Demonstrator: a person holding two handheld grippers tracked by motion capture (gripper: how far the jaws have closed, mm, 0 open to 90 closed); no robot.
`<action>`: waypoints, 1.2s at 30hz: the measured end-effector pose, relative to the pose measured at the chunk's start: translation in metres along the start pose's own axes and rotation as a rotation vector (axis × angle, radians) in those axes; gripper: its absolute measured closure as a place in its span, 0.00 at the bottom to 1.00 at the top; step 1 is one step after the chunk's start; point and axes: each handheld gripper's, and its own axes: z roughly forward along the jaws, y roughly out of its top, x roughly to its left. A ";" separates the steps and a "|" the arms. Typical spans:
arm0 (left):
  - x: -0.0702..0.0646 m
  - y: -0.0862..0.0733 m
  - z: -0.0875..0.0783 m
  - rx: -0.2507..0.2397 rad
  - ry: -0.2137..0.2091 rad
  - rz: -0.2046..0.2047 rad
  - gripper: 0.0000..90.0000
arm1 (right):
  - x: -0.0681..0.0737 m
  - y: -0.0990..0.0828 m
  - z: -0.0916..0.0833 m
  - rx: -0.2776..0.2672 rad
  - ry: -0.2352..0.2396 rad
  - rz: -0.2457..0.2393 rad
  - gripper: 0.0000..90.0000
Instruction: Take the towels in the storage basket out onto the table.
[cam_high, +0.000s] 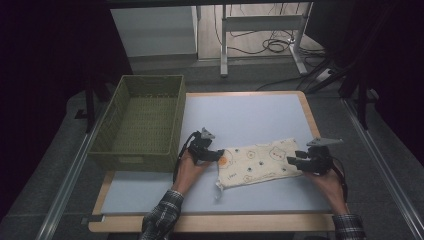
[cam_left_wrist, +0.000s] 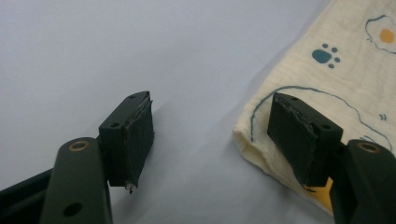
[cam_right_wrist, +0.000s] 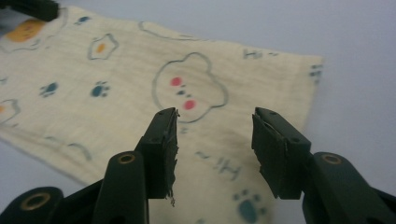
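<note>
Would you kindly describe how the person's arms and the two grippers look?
Both sleeves are dark plaid with pale checks. The left gripper and right gripper are black, each topped by a grey three-cornered plate and trailing a black cable. Their fingers are blocky black bars with round brass-coloured rivets and worn, frayed pads.

plaid sleeves (cam_high: 162, 212), black grippers, screwed fingers (cam_right_wrist: 161, 149)
</note>
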 end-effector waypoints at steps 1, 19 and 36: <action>0.000 0.000 0.000 0.001 0.000 0.001 0.35 | 0.005 -0.001 -0.001 0.000 0.008 -0.010 0.56; 0.000 0.000 0.000 -0.002 0.005 -0.005 0.37 | 0.074 -0.002 0.016 0.033 0.184 -0.121 0.72; 0.001 0.000 0.000 -0.003 0.005 -0.003 0.37 | 0.155 0.016 0.059 0.095 0.339 -0.262 0.73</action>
